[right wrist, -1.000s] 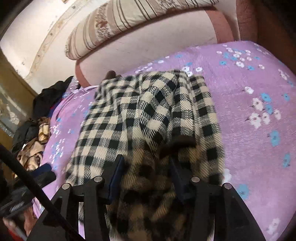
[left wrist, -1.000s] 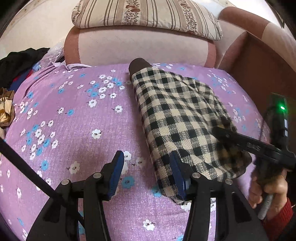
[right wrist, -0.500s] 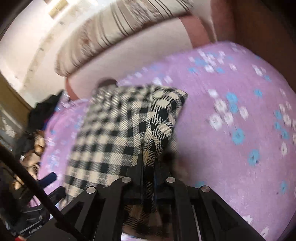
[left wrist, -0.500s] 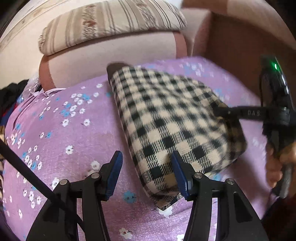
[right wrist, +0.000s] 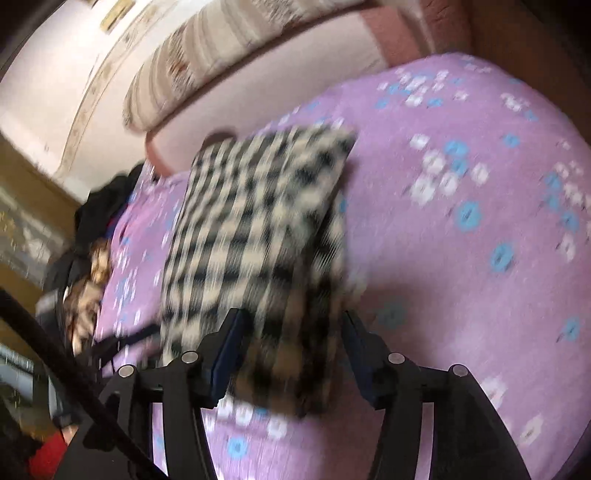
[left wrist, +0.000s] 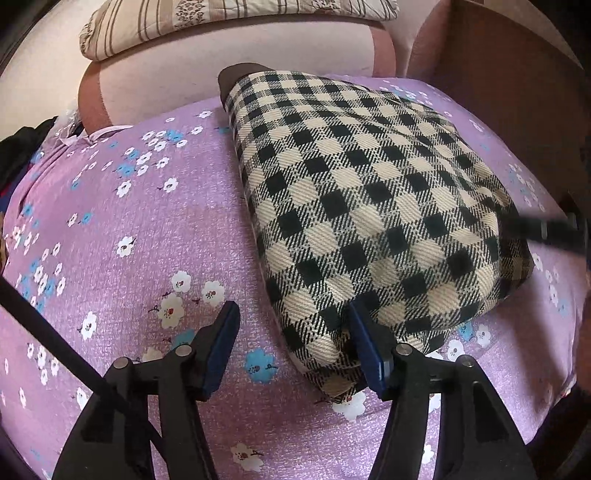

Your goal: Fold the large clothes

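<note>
A black-and-cream checked garment lies folded in a thick bundle on the purple flowered bed cover. My left gripper is open, and its right finger touches the bundle's near corner. The right gripper's finger reaches in at the bundle's right edge. In the blurred right wrist view the garment lies between the fingers of my right gripper, which is open around its near end.
A pink headboard cushion with a striped pillow on top stands behind the bed. A brown wooden side panel is at the right. Dark clothes are piled at the left edge.
The right gripper was open, shut on the garment's edge half a second ago, and has opened again. The left gripper has come closer to the bundle's near corner.
</note>
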Motion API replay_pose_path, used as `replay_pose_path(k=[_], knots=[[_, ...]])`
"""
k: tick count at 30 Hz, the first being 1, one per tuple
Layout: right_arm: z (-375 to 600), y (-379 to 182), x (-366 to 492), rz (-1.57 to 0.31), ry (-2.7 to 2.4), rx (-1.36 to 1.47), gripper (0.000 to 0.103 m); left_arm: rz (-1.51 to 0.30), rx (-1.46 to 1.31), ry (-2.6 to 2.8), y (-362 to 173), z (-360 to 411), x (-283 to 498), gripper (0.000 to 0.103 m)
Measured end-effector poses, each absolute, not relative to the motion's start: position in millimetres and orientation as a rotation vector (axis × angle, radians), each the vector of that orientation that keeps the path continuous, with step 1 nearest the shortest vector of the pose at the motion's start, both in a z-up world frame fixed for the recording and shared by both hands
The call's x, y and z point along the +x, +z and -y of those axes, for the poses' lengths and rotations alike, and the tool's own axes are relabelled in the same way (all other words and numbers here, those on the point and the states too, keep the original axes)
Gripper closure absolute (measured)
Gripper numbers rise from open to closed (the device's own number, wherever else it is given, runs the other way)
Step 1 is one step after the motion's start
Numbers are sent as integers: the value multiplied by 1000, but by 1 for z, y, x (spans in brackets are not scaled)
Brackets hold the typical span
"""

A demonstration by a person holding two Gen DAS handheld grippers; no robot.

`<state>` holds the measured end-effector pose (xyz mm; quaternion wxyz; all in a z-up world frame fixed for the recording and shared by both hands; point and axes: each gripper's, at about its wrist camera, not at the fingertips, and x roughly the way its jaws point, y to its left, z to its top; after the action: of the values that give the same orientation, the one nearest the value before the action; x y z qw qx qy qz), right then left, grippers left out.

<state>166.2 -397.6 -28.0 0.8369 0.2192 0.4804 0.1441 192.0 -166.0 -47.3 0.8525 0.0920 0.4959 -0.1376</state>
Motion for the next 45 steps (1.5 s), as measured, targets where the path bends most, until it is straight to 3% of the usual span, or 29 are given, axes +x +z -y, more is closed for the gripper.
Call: replay_pose_path(k=[1, 3, 10, 13, 15, 18, 26, 31, 34, 36, 41, 43, 45], knots=[[388, -32, 161, -1036, 347, 447, 44, -1040, 195, -282, -48, 166, 192, 43], [377, -35, 156, -1059, 373, 405, 88, -1035, 208, -267, -47, 170, 190, 43], [400, -41, 148, -1092, 283, 422, 91, -1043, 242, -236, -35, 179, 175, 43], [401, -38, 147, -1099, 267, 411, 84, -1045, 248, -234, -20, 176, 161, 43], [408, -33, 145, -1077, 251, 426, 71, -1044, 247, -234, -10, 171, 150, 43], [424, -26, 147, -997, 160, 441, 66, -1054, 237, -203, 4, 159, 137, 43], [399, -3, 153, -796, -136, 188, 66, -1055, 230, -78, 37, 114, 106, 43], [364, 23, 159, -704, -30, 167, 66, -1026, 280, -37, 43, 98, 100, 42], [345, 20, 172, -744, 123, 207, 65, -1046, 234, -41, 35, 92, 110, 42], [341, 6, 185, -824, 162, 215, 57, -1063, 204, -40, 26, 91, 119, 42], [372, -14, 194, -925, 74, 237, 58, -1092, 80, -50, 9, 86, 144, 42], [392, -8, 189, -903, 21, 270, 50, -1101, -24, -65, 4, 81, 160, 38], [419, -4, 183, -861, 26, 356, 35, -1108, -121, -98, -1, 80, 176, 36]])
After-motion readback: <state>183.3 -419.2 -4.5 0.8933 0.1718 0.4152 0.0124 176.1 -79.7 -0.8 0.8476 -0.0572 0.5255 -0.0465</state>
